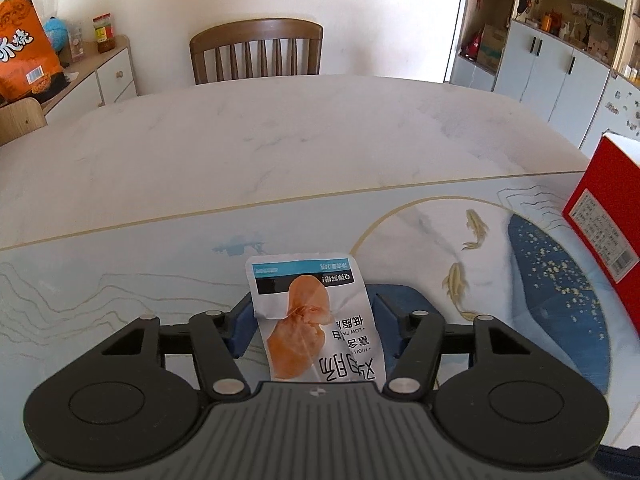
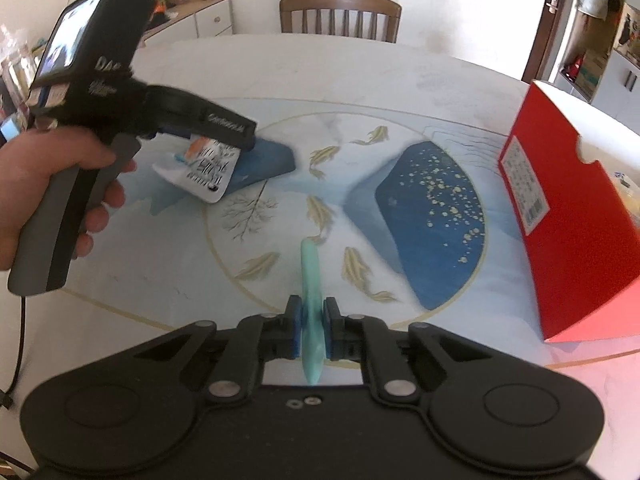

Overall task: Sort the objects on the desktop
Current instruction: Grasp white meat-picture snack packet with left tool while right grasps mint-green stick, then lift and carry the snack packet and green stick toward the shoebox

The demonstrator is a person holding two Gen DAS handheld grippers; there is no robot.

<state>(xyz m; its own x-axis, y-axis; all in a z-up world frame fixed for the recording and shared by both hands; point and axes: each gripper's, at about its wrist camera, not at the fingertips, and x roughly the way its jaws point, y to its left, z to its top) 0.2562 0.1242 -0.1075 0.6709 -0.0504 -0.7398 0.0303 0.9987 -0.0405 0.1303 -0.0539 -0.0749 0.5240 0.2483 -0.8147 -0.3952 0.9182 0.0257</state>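
A white snack packet (image 1: 320,320) with an orange food picture sits between the blue pads of my left gripper (image 1: 314,312), which is shut on it; its left edge is crumpled at the pad. In the right wrist view a hand (image 2: 48,184) holds that left gripper (image 2: 240,140), and the packet (image 2: 208,172) tilts up off the printed mat (image 2: 280,184). My right gripper (image 2: 311,312) is shut on a thin mint-green plastic piece (image 2: 310,276) that stands on edge and sticks out forward over the mat. An open red box (image 2: 580,220) stands at the right.
The mat (image 1: 120,280) with fish and blue shapes covers the near part of a white marble table (image 1: 280,140). The red box (image 1: 608,216) stands at the table's right edge. A wooden chair (image 1: 256,52) is at the far side, a sideboard (image 1: 100,72) at left, cabinets (image 1: 560,60) at right.
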